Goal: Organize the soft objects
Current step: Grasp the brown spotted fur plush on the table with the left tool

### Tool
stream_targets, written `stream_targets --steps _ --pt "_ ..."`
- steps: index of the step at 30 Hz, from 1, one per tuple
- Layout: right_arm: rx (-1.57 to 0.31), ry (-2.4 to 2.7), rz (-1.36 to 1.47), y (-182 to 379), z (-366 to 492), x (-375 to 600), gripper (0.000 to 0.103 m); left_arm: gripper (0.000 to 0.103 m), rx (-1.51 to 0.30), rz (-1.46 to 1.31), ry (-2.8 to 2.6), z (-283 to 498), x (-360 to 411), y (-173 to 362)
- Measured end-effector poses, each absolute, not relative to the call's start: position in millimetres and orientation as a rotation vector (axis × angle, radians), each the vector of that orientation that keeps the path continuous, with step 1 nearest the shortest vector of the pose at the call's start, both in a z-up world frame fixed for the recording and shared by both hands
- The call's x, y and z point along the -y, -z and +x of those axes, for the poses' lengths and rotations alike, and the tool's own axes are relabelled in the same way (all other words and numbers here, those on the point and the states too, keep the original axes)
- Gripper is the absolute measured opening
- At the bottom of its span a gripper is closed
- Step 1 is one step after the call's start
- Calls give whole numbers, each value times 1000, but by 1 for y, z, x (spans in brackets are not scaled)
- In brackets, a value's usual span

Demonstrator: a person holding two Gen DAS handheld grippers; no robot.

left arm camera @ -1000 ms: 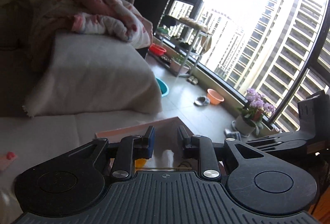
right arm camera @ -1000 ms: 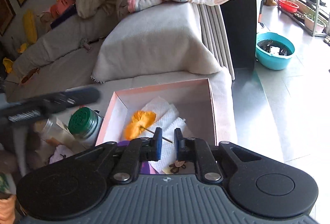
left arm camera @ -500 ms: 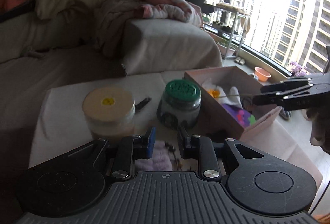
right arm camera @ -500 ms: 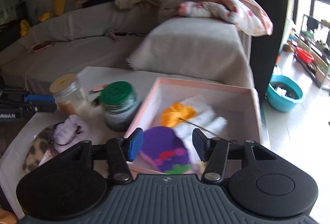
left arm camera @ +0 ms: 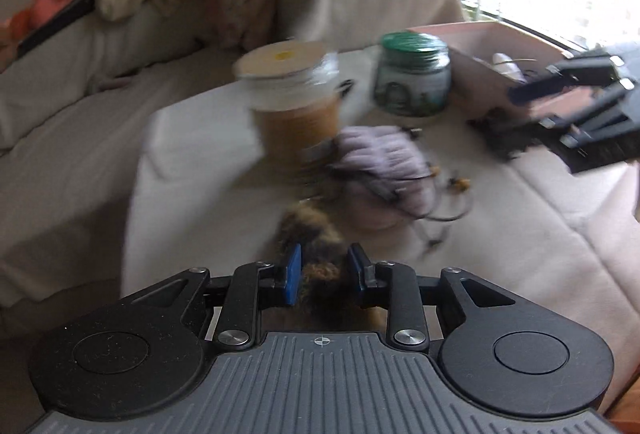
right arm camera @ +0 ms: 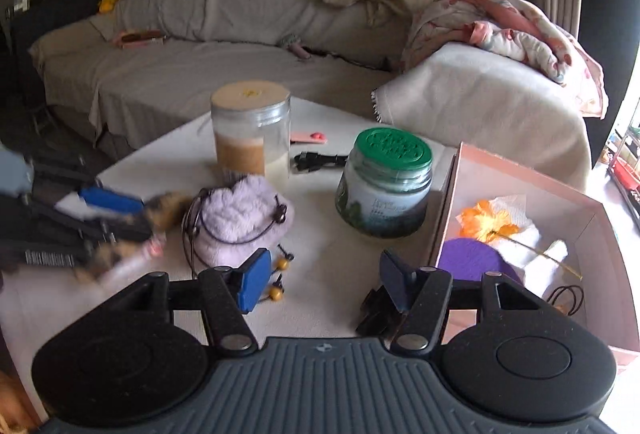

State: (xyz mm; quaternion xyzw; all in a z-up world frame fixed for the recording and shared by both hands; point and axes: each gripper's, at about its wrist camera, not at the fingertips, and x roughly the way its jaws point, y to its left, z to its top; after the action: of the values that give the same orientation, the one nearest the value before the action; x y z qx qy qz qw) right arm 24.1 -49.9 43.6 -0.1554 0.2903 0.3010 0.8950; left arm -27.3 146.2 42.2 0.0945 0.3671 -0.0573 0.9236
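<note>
A brown spotted furry piece (left arm camera: 316, 238) lies on the white-covered table, and my left gripper (left arm camera: 324, 270) straddles its near end. The jaws are opening and the blurred pads do not seem to press it. Just beyond it sits a lilac fluffy pouch (left arm camera: 380, 162) with dark beaded cords. In the right wrist view the pouch (right arm camera: 236, 218) is ahead and left of my right gripper (right arm camera: 324, 282), whose jaws are opening with only tablecloth between them. The pink box (right arm camera: 452, 194) at the right holds a purple felt disc (right arm camera: 472, 258), an orange flower (right arm camera: 486, 222) and white tissue.
A clear jar with a tan lid (right arm camera: 250, 130) and a green-lidded jar (right arm camera: 386, 186) stand behind the pouch. A black cable (right arm camera: 320, 159) and a pink clip (right arm camera: 308, 137) lie between them. A small black clip (right arm camera: 376, 310) rests by my right finger. A covered sofa (right arm camera: 208, 74) curves behind.
Both grippers swung from the box toward the table's left. The right jaws went from nearly shut to wide, leaving the purple disc in the box. The left gripper dropped over the furry piece.
</note>
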Motion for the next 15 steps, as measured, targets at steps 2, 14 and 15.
stream_targets --steps 2,14,15 --pt "-642 -628 -301 -35 24 51 61 32 -746 180 85 -28 -158 -48" --pt "-777 -612 -232 0 16 59 63 30 -706 -189 87 -10 -224 -69" --pt "-776 -614 -229 1 15 59 63 30 -716 -169 95 -6 -220 -67"
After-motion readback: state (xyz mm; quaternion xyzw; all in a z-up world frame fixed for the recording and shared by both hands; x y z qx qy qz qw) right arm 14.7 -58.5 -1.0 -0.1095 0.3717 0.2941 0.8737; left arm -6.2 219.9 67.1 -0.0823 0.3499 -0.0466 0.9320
